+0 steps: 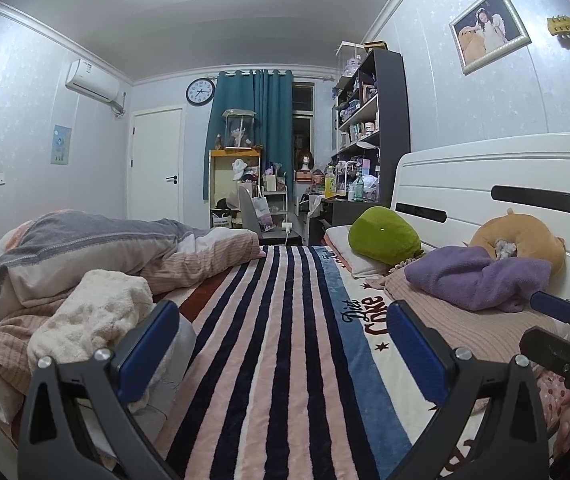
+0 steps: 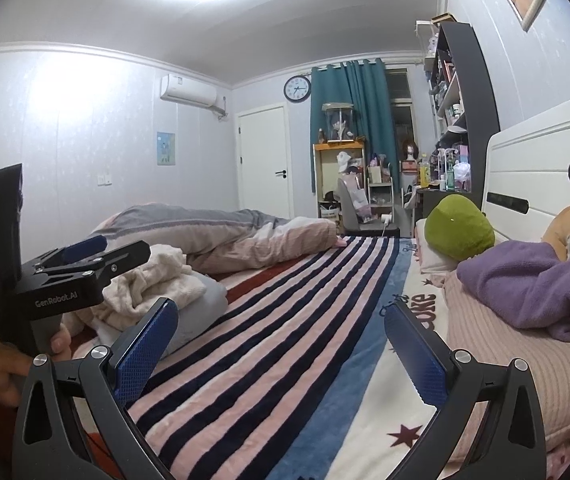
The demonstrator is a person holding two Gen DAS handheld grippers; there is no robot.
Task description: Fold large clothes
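A cream fleece garment (image 1: 93, 316) lies crumpled on a folded grey garment (image 1: 181, 344) at the left of the striped blanket (image 1: 277, 340); both show in the right wrist view, cream (image 2: 157, 280) on grey (image 2: 201, 312). A purple garment (image 1: 481, 276) lies bunched on a pink pillow at the right, also in the right wrist view (image 2: 541, 288). My left gripper (image 1: 281, 344) is open and empty above the blanket, its left finger beside the cream garment. My right gripper (image 2: 281, 340) is open and empty above the blanket. The left gripper also shows in the right wrist view (image 2: 85, 252).
A bunched pink and grey duvet (image 1: 97, 252) fills the far left of the bed. A green plush (image 1: 385, 238) and an orange plush (image 1: 521, 240) lie against the white headboard (image 1: 497, 176). Shelves, a desk and a chair stand beyond the bed.
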